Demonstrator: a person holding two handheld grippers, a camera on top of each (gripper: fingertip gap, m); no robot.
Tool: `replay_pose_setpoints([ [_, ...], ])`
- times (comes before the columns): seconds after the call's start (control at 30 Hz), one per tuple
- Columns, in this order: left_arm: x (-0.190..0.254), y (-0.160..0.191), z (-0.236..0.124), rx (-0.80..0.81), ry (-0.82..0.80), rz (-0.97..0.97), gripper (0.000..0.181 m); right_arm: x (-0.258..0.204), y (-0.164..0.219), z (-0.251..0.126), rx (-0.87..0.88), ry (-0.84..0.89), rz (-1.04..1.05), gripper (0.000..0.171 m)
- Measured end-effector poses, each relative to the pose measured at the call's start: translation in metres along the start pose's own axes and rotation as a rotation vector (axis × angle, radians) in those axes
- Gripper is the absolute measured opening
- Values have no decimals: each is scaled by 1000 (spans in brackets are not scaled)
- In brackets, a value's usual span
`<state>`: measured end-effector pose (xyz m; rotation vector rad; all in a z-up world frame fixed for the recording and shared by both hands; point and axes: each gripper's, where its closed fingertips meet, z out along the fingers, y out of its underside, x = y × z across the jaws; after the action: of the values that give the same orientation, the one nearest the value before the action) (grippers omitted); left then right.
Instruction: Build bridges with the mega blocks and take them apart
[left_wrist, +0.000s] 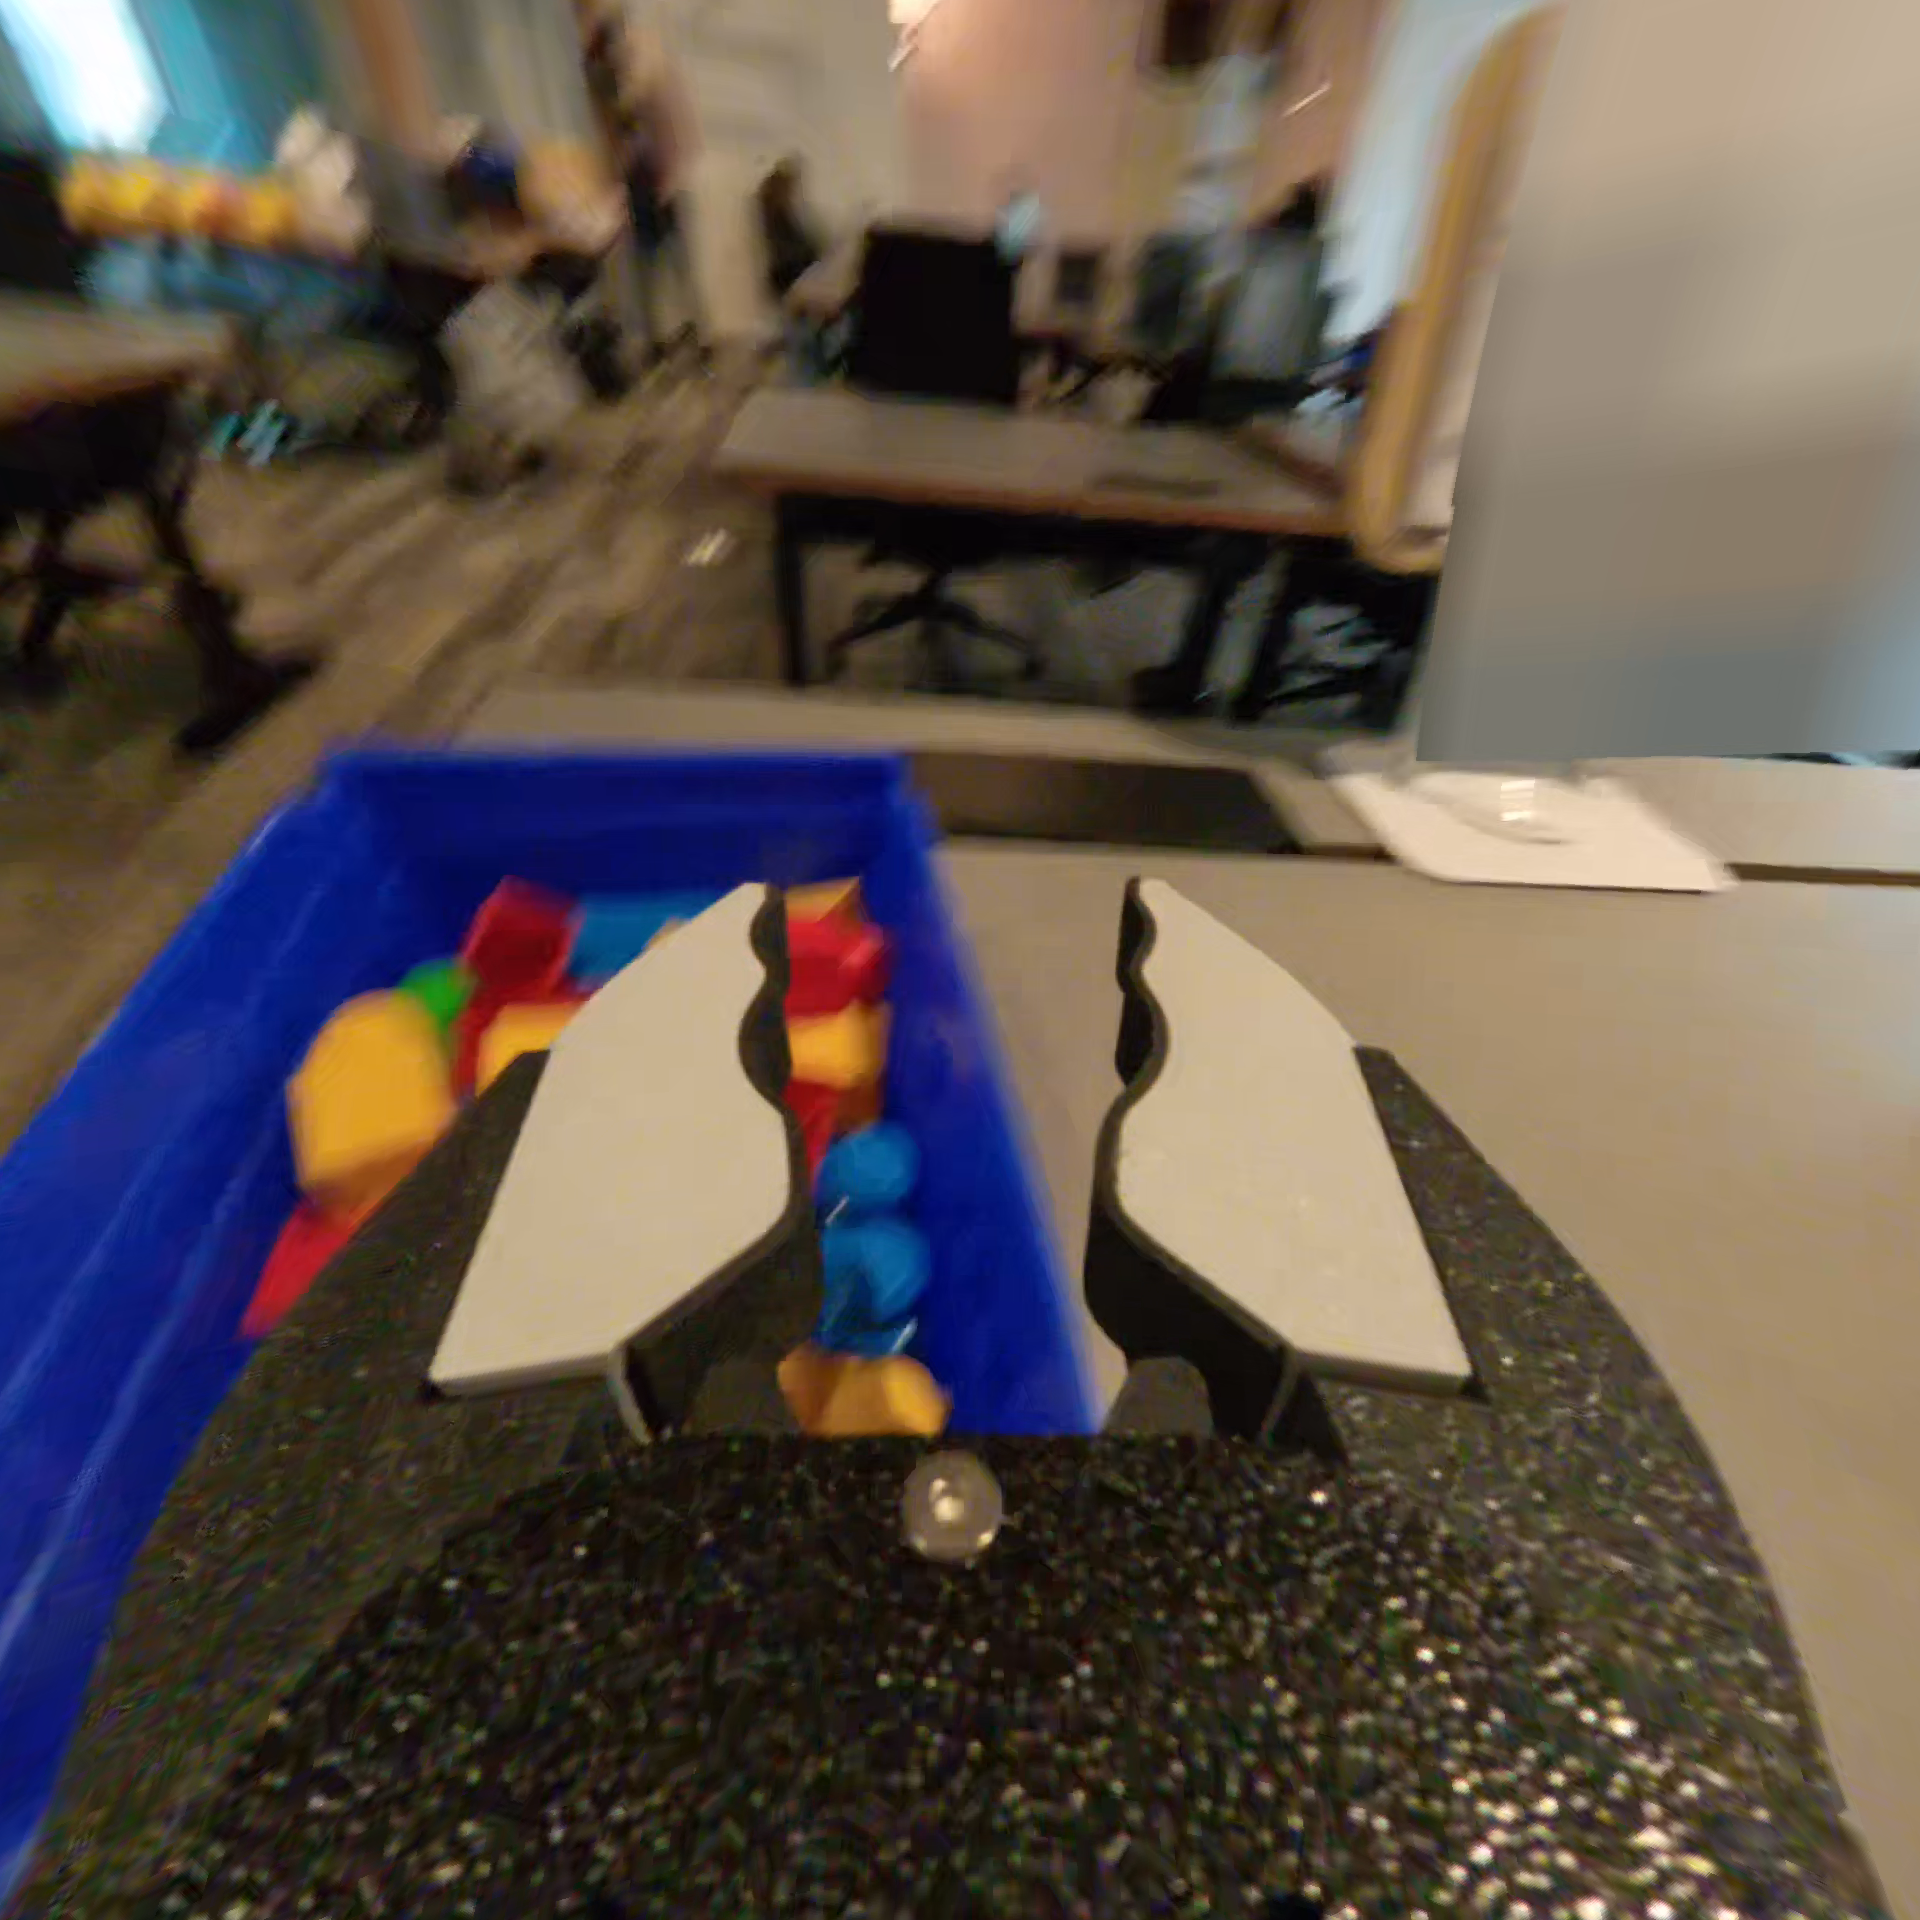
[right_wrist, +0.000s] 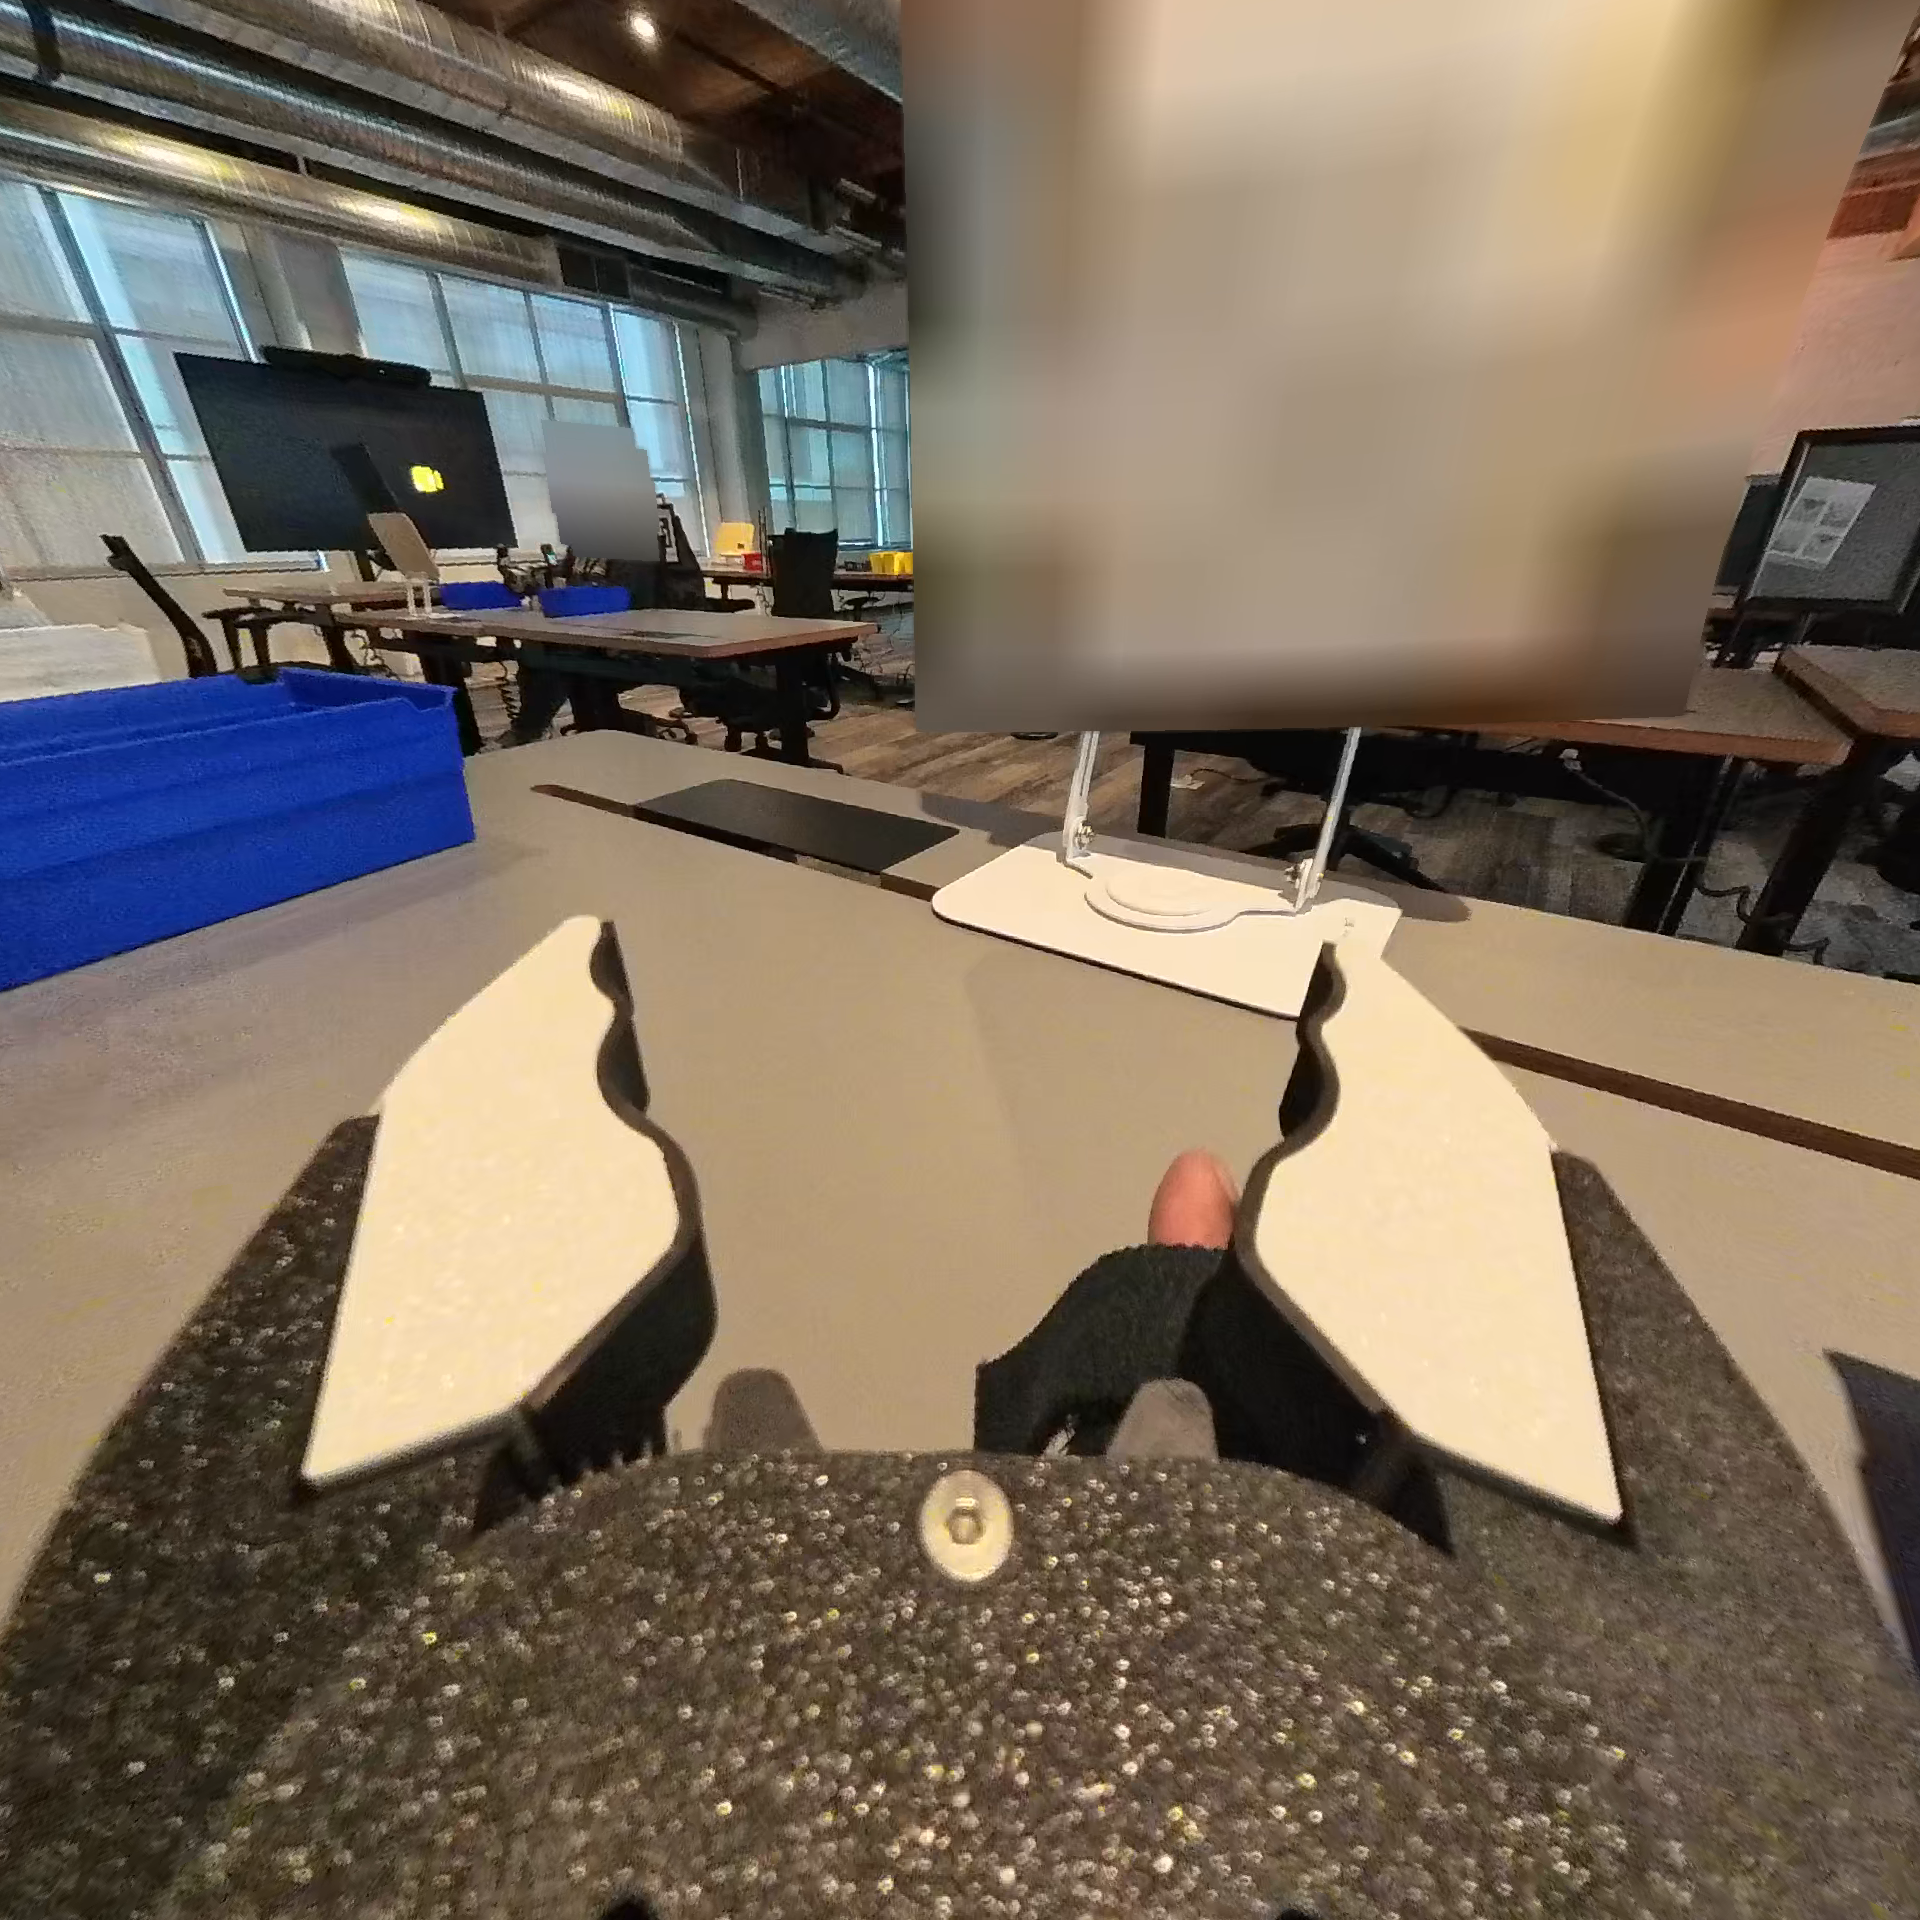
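Grey table (right_wrist: 883, 1091) spans under both my grippers. Blue bin (left_wrist: 187, 1091) sits ahead-left of my left gripper (left_wrist: 945, 904), jaws spread, empty, tilted over the bin's right wall. Mega blocks (left_wrist: 831, 1039) are piled inside. My right gripper (right_wrist: 966, 935) hangs level, jaws wide, empty; gloved fingertip (right_wrist: 1195, 1195) pokes beside its right finger.

Red, yellow, blue, green mega blocks (left_wrist: 831, 1049), jumbled loose inside blue bin (left_wrist: 208, 1091)

Your blue bin (left_wrist: 187, 1143) at the frame's left holds red, yellow, blue and green blocks (left_wrist: 831, 1049). Your grippers' fingers (right_wrist: 499, 1226) are white on speckled black; the table (right_wrist: 883, 1091) is plain grey.
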<state>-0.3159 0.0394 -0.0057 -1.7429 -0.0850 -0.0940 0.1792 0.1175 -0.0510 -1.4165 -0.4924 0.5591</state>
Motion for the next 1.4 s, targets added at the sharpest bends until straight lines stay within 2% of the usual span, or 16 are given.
replay_pose_setpoints([
  [0.07,-44,34,-7,-158,-149,-118,57,0,2,1,-6,0,0,121],
  [0.17,-75,66,-14,-276,-256,-203,56,-3,2,2,-6,-3,-4,121],
  [0.37,-67,107,-17,-482,-189,-250,58,-5,1,1,-4,-12,-11,121],
  [0.47,-67,104,-15,-485,-210,-217,58,-5,1,1,-5,-16,-8,121],
  [0.6,-71,92,-15,-412,-230,-233,55,-6,1,1,-4,-17,-11,121],
  [0.87,-53,120,-17,-580,-142,-275,50,-6,1,2,-6,-16,-17,120],
  [0.93,-55,120,-17,-582,-151,-277,45,-6,1,1,-6,-16,-16,120],
  [1.0,-58,122,-19,-599,-169,-278,31,-6,1,1,-4,-17,-15,120],
  [1.1,-57,125,-21,-623,-179,-256,35,-7,1,1,-3,-18,-15,120],
  [1.2,-50,126,-17,-649,-160,-215,47,-7,1,1,-3,-18,-15,120],
  [1.27,-50,128,-18,-675,-171,-201,46,-7,0,1,-2,-18,-15,120],
  [1.4,-53,131,-21,-702,-178,-204,29,-7,0,1,-2,-20,-15,120],
])
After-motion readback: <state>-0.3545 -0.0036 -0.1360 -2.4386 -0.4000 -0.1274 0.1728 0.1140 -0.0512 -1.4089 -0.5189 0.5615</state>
